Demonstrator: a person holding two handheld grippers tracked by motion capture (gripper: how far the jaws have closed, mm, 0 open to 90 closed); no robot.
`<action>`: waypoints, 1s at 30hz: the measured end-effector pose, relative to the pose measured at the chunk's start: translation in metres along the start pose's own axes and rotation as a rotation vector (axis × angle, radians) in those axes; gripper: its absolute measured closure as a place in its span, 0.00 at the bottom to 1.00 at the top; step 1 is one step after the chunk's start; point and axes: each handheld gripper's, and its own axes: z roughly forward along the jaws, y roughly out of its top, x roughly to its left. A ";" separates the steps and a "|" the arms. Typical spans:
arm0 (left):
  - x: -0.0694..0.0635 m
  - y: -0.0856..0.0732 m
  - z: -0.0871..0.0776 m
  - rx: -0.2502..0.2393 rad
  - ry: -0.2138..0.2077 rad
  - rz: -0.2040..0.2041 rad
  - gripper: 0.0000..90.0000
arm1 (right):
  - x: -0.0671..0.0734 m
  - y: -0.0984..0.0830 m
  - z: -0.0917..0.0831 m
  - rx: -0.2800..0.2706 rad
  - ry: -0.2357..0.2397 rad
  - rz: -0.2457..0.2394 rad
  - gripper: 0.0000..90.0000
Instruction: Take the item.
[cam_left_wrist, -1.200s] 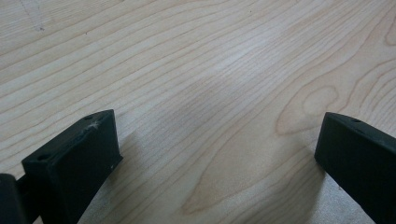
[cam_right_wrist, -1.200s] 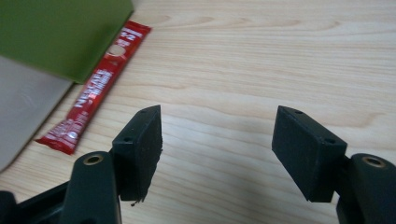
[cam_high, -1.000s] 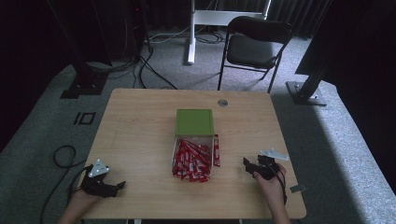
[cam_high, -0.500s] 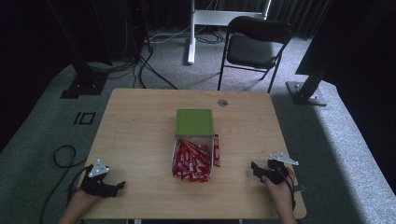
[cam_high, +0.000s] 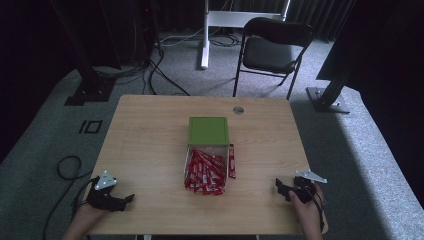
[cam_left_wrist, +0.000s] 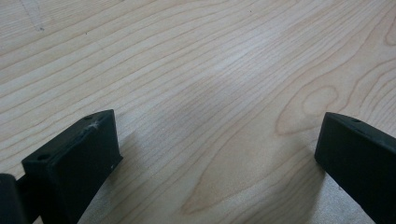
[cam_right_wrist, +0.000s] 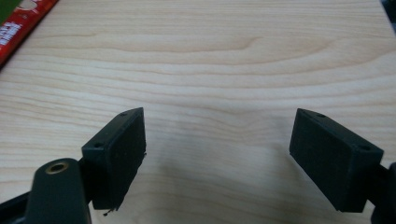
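Left gripper (cam_high: 127, 198): lower left of the high view, resting on the desk (cam_high: 150, 140); jaws wide apart with nothing between them, bare wood beneath in the left gripper view (cam_left_wrist: 219, 154).
Right gripper (cam_high: 280, 187): lower right of the high view, near the desk's edge; its jaws have just been opening and stand wide, empty over bare wood (cam_right_wrist: 217, 158).
Red packets (cam_high: 204, 172): centre of the high view, heaped in a clear box well apart from both grippers.
Single packet (cam_high: 232, 160): lies just right of the heap; a red strip shows at the upper left of the right gripper view (cam_right_wrist: 23, 28).
Green lid (cam_high: 208, 131): just above the heap.
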 end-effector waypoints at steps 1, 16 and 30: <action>0.000 0.000 0.000 0.001 0.000 0.000 0.01 | -0.001 -0.001 -0.001 0.000 -0.004 -0.001 0.20; 0.000 0.000 0.000 0.001 0.000 0.000 0.01 | -0.008 -0.016 -0.011 0.015 -0.048 -0.029 0.20; 0.000 0.000 0.000 0.001 0.000 0.000 0.01 | -0.002 -0.025 -0.016 0.018 -0.078 -0.068 0.16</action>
